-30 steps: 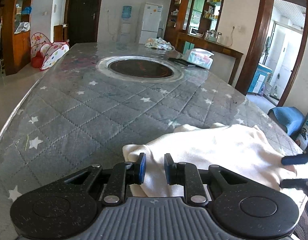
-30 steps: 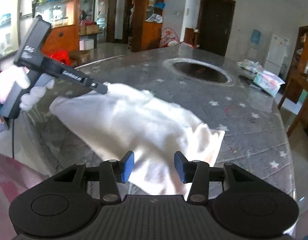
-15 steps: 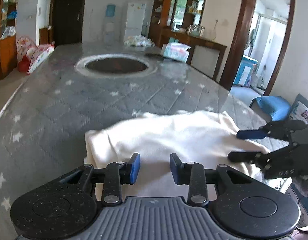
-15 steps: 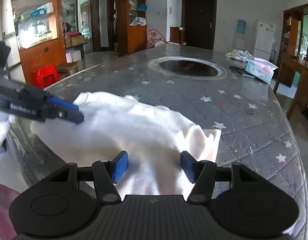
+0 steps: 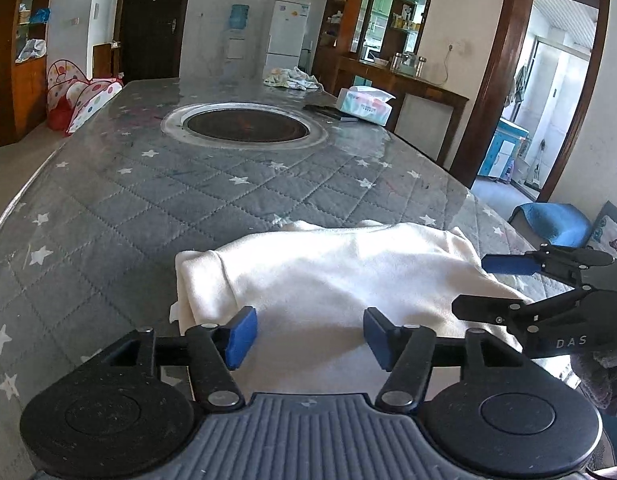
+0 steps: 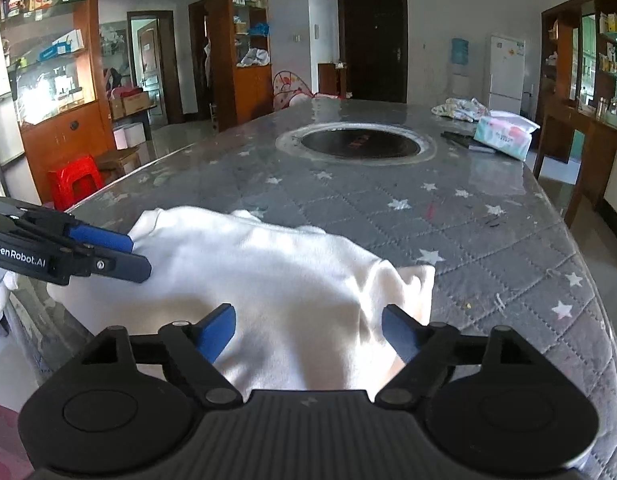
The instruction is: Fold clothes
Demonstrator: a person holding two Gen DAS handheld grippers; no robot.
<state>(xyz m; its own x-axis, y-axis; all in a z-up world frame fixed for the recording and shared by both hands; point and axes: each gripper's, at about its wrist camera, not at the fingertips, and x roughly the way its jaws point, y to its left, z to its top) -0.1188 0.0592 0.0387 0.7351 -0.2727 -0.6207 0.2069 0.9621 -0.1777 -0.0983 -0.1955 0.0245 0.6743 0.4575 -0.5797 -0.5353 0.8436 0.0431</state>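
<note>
A white garment (image 5: 340,276) lies folded over near the front edge of the grey star-quilted table (image 5: 156,208); it also shows in the right wrist view (image 6: 252,280). My left gripper (image 5: 306,334) is open and empty, just above the garment's near edge. My right gripper (image 6: 308,332) is open and empty over the garment's near right part. The right gripper also shows at the right of the left wrist view (image 5: 496,284), beside the garment's right end. The left gripper shows at the left of the right wrist view (image 6: 138,256), at the garment's left end.
A round dark inset (image 5: 244,126) sits mid-table. A tissue pack (image 5: 364,106), a dark flat object (image 5: 330,112) and a crumpled cloth (image 5: 292,78) lie at the far right. A blue cushion (image 5: 556,226) and a red stool (image 6: 74,184) stand beside the table.
Both grippers have opened wider; the left one was nearly closed at the garment's edge a second ago. Both have drawn back toward the near edge. The garment now lies flat.
</note>
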